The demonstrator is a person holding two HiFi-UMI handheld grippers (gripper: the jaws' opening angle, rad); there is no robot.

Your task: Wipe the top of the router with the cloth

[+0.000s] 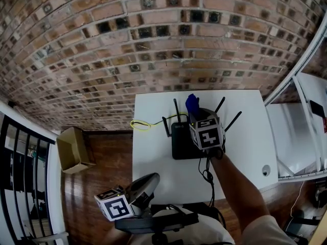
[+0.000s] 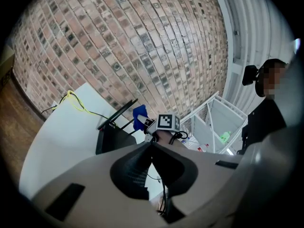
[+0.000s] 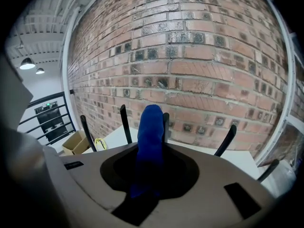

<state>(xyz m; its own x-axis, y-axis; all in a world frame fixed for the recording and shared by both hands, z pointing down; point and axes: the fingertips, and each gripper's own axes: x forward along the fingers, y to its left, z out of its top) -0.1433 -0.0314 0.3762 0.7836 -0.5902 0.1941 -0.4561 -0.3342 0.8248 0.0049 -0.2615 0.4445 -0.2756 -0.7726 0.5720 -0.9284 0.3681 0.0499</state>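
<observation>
Several thin black antennas sticking up off a flat, matte-black router on the smooth white table. Soft blue cloth bunched into an upright roll, pinched tight in the right gripper above the router's top. Down low off the near edge, left gripper clamped together, empty.

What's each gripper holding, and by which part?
Right gripper grips the blue cloth by one end; the rest pokes out past its jaws. Left gripper holds nothing, jaws together.
</observation>
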